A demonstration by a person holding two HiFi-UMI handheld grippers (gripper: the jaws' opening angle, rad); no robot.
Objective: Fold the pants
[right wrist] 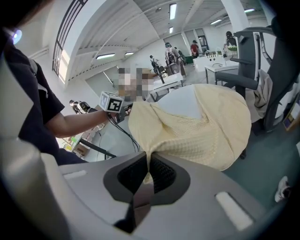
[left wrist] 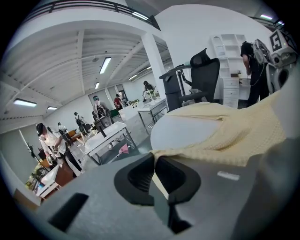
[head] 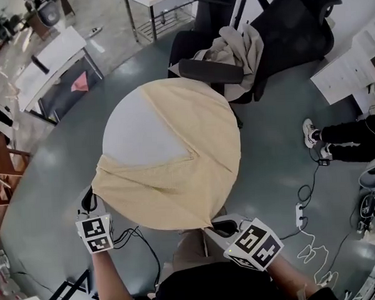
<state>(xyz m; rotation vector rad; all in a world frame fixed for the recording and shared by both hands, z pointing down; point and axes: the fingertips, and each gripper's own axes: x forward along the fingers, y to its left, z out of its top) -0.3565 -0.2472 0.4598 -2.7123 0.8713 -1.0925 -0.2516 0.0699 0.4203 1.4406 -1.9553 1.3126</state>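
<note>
Pale yellow waffle-knit pants [head: 182,165] lie spread over a round white table [head: 133,133], covering its right and near parts and hanging over the near rim. My left gripper [head: 90,198] is shut on the cloth's near-left corner at the table's left edge; in the left gripper view the pants [left wrist: 225,129] run out from between the closed pads. My right gripper [head: 215,226] is shut on the near-right corner below the table's front edge. In the right gripper view the pants [right wrist: 197,133] fan out from the pinched jaws, and my left gripper [right wrist: 117,107] shows beyond.
A black office chair [head: 263,42] with beige cloth [head: 236,53] draped on it stands right behind the table. A white desk [head: 48,62] is at far left. A seated person's legs [head: 346,135] and cables with a power strip [head: 300,212] lie on the floor at right.
</note>
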